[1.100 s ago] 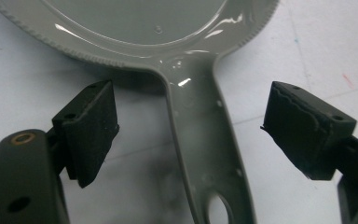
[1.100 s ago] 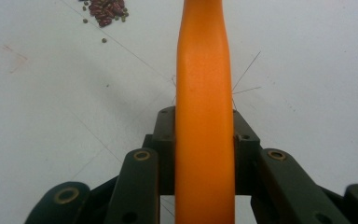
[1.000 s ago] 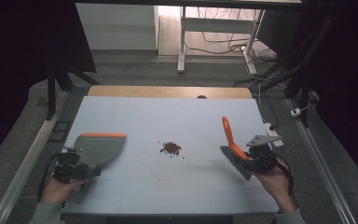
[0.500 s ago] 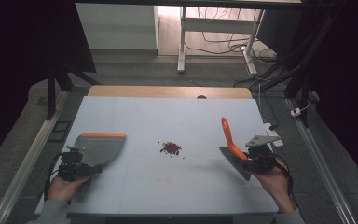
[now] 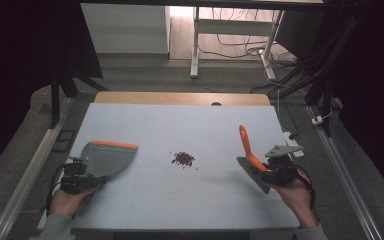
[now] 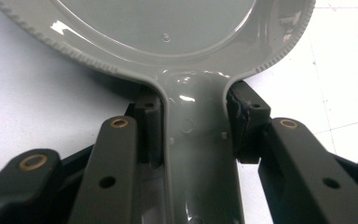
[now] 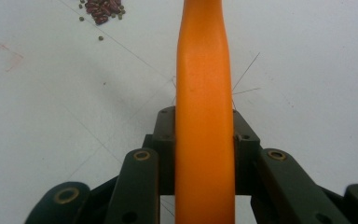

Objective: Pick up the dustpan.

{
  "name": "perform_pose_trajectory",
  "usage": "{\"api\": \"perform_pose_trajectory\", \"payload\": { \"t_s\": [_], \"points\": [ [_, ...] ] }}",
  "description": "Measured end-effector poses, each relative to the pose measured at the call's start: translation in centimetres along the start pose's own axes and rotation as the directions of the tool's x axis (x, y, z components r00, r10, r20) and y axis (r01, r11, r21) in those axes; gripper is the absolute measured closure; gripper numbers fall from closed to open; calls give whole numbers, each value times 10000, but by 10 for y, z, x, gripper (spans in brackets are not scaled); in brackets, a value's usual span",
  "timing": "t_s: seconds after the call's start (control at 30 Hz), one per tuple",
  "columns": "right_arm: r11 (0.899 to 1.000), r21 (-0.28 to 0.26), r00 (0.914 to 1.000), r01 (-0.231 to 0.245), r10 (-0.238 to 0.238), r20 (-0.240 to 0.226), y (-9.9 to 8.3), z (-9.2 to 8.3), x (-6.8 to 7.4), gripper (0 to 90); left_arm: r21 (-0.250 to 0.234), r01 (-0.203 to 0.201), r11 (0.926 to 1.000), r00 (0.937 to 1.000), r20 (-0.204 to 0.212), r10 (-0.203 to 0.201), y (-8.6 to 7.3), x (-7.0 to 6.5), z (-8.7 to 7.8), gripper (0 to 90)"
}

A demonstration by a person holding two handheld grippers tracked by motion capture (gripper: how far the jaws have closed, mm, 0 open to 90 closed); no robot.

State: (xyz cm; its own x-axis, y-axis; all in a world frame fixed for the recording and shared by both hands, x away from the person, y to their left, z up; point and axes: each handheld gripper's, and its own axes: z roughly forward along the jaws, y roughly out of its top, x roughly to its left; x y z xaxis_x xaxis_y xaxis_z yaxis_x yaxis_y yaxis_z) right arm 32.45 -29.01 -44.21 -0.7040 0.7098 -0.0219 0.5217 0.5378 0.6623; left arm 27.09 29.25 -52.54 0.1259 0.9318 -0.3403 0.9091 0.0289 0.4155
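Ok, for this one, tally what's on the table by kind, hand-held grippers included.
Dustpan: 1
Brush: 1
Pile of beans: 1
Hand-held grippers: 2, the left hand-held gripper shut on the dustpan handle, the right hand-held gripper shut on the brush handle
Total: 5

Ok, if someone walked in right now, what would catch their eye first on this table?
Probably the small pile of dark red beans alone mid-table on the pale tabletop. Next, the bright orange brush handle sticking up at the right, clamped in the right tongs. At the left, the grey dustpan with its orange lip lies flat, the left tongs having just closed on its handle.
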Motion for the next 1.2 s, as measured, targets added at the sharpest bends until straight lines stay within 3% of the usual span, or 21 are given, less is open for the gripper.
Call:
{"api": "perform_pose_trajectory", "payload": {
  "t_s": [0.27, 0.3, 0.6, 0.93, 1.1, 1.2],
  "points": [
    [9998, -176, 10000, -89, 90, 8, 1, -3, 0, 708, -146, -200, 9997, 9996, 191, 203, 0, 5, -2, 612],
    [9996, -236, 9999, -143, 143, 1, 2, -4, 0, 709, -281, -437, 9986, 9987, 242, 444, 0, 7, -2, 611],
    [9994, -202, 9996, -270, 268, -74, 9, 1, -1, 709, -809, -965, 9920, 9917, 772, 1027, 1, 15, -3, 612],
    [9970, -578, 9985, -512, 500, -205, 21, 1, 2, 709, -1633, -1437, 9761, 9817, 1014, 1615, -1, 14, -17, 613],
    [9976, -597, 9993, -362, 355, -128, 21, -1, 2, 709, -1947, -1800, 9642, 9724, 1128, 2043, -1, 10, -23, 613],
    [9976, -613, 9994, -314, 306, -143, 20, -2, 2, 709, -2144, -2058, 9548, 9628, 1301, 2367, -2, 6, -24, 613]
  ]
}}
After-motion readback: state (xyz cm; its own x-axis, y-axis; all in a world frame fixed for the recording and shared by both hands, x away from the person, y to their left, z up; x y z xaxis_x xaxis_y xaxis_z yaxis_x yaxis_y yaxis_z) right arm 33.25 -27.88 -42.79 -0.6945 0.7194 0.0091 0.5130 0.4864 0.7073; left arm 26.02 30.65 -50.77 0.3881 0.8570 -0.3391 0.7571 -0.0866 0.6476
